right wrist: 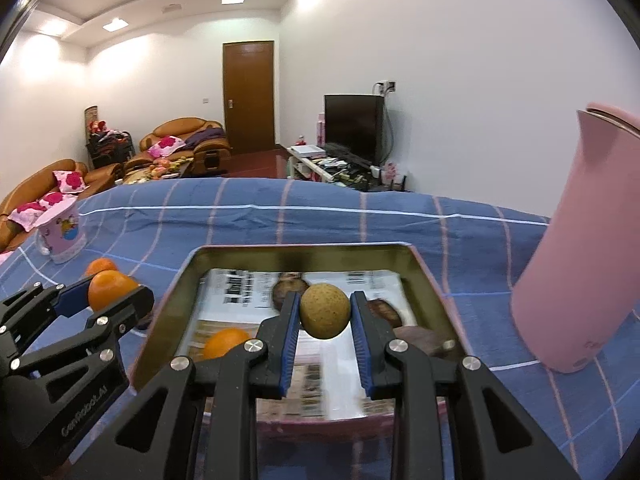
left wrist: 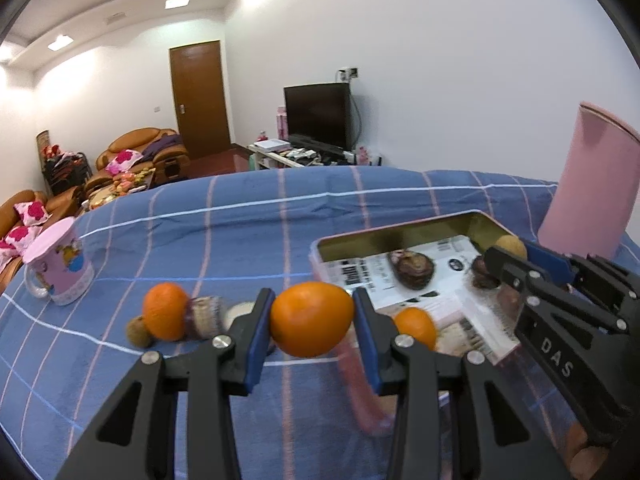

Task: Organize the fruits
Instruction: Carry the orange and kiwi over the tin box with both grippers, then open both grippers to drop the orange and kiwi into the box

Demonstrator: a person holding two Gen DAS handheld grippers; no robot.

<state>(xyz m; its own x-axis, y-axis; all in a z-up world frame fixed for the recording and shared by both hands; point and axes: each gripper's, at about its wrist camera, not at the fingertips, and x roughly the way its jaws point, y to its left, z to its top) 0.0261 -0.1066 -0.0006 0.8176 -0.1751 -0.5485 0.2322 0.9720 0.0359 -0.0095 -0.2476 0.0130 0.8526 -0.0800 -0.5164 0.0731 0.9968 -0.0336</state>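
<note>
Transport seems the step in hand; left claw (left wrist: 312,322) pinches an orange (left wrist: 311,319) just short of the tin tray (left wrist: 400,236) ahead to its right; right claw (right wrist: 325,311) grips a brown round fruit (right wrist: 325,310) above that tray's paper lining; next, each likely lowers and releases inside.

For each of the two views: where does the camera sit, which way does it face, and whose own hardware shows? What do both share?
Left wrist: sits on the left tool, facing along its fingers over the blue table; the tool grips an orange, the right tool intrudes from the right.
Right wrist: sits on the right tool, facing into the tin; it grips a brown fruit, the left tool at left.
Shared: tin, pink bottle, mug, both tools.
</note>
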